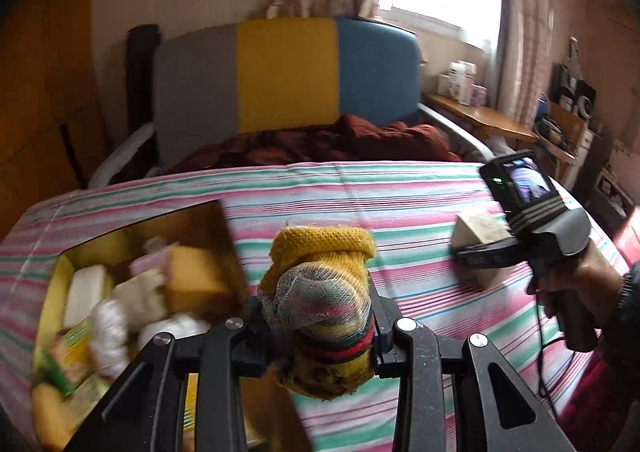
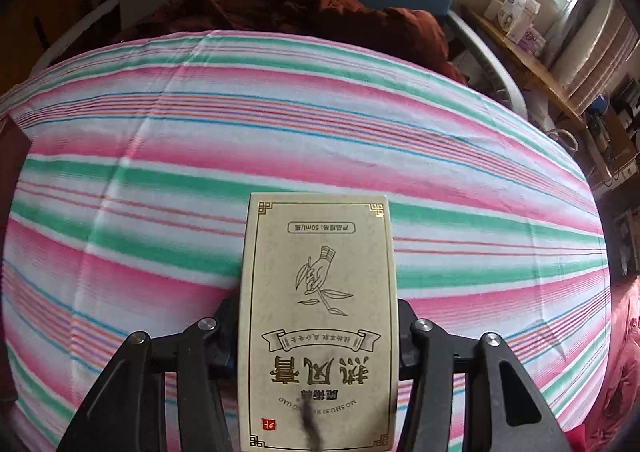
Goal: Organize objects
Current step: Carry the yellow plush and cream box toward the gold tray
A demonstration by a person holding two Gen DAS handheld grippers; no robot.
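The left gripper (image 1: 320, 316) is clamped on a rolled sock (image 1: 320, 292) between its fingers, above the bedsheet (image 1: 360, 188). To its left, an open box (image 1: 120, 244) sits on the sheet with packets and rolls heaped in it. To its right, a hand (image 1: 568, 288) carries the right gripper (image 2: 318, 332), which is closed on a carton (image 2: 318, 292) standing out ahead of its fingers over the sheet. Beyond both, a blanket (image 1: 340, 140) lies before the headboard (image 1: 286, 72); a shelf (image 1: 480, 116) with boxes stands farther right.

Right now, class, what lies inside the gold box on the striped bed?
The gold box holds blurred packets: a tan block, a white packet, white rolls. The layers beneath are covered.
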